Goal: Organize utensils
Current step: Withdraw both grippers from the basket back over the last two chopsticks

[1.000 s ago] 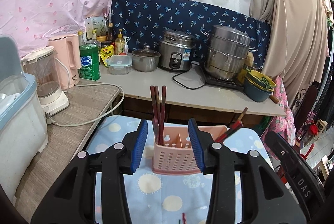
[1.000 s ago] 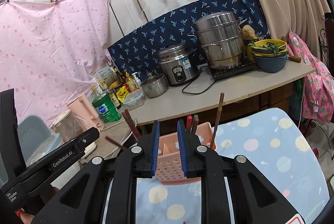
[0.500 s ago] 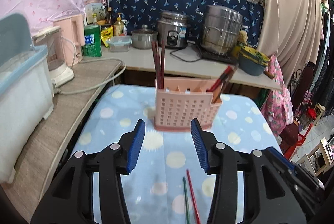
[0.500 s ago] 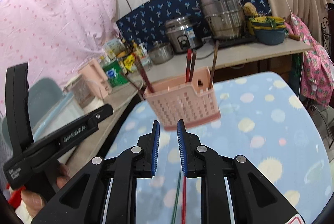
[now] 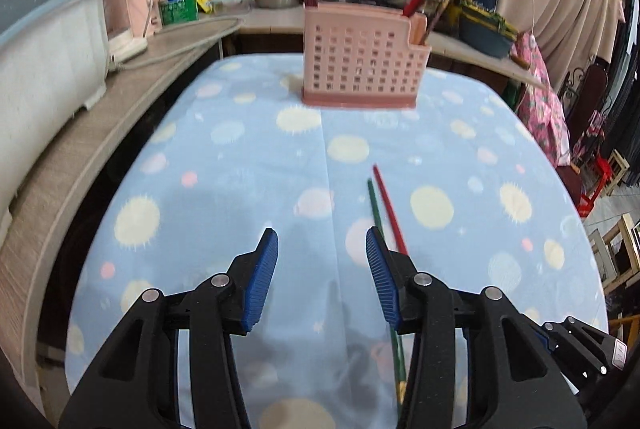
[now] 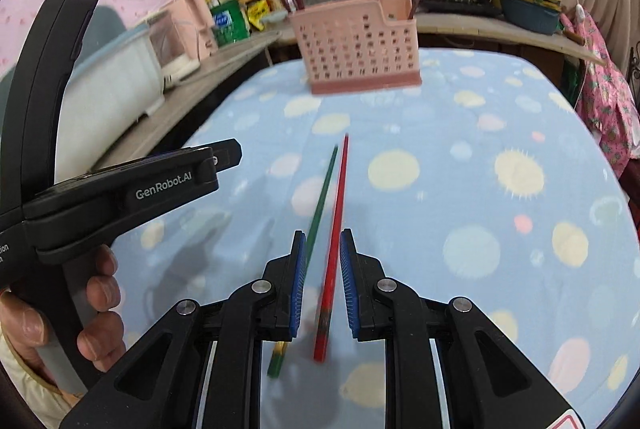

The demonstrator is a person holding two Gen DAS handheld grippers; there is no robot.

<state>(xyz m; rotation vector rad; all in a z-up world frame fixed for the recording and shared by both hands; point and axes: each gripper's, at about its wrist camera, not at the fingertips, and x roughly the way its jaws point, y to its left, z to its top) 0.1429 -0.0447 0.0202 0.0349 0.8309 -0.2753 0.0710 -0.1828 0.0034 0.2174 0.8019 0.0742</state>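
Under the parted right gripper [image 6: 323,283], red chopstick [image 6: 335,229], blurred, green chopstick [image 6: 318,207] half-hidden.

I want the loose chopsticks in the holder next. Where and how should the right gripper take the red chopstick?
Grip the red chopstick on its thick near end, coming straight down from above. It lies flat on the cloth, pointing away toward the pink holder, already between the right gripper pads. The green chopstick lies close on its left, so probably keep that pad between them.
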